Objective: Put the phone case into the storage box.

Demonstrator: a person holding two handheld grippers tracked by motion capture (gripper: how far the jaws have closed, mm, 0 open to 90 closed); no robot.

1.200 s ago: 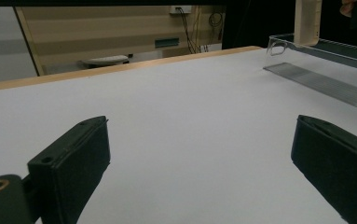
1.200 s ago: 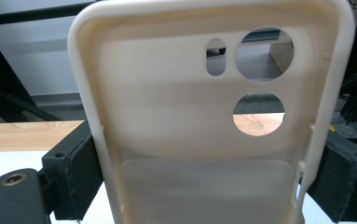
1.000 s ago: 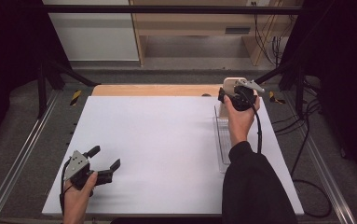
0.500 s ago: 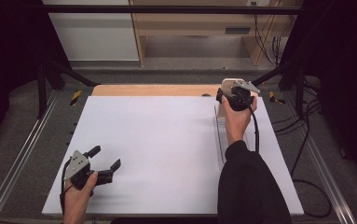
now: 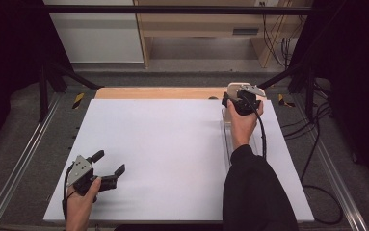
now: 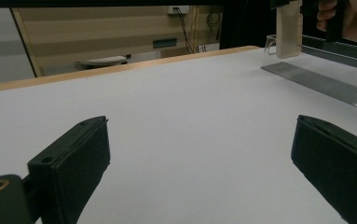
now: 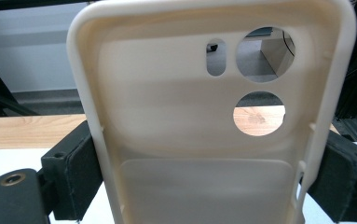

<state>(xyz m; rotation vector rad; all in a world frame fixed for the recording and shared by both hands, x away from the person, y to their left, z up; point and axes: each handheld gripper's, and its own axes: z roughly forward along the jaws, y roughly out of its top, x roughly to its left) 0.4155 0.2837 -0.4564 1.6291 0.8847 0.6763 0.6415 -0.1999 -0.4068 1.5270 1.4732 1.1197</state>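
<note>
1. Currently, your right gripper (image 5: 234, 94) clamps the phone case (image 7: 204, 116) by its side edges, raised over the table's (image 5: 163, 144) far right, above the clear rack (image 5: 226, 139).
2. Keep squeeze moderate (soft case flexes).
3. Left gripper (image 5: 109, 169) rests spread wide, empty.

One phone case (image 7: 204, 121), one clear tray (image 5: 226, 139), and two tongs: left (image 5: 109, 168), right (image 5: 235, 98).

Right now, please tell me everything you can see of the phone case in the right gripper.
The phone case is cream, matte, of a soft-looking plastic or rubber, and empty: its hollow inner side faces the right gripper's camera. It has a raised rim, rounded corners, two round camera holes and one narrow slot near the top. It stands upright, above the far right of the white table. The right gripper clamps its long edges between the black fingers.
</note>
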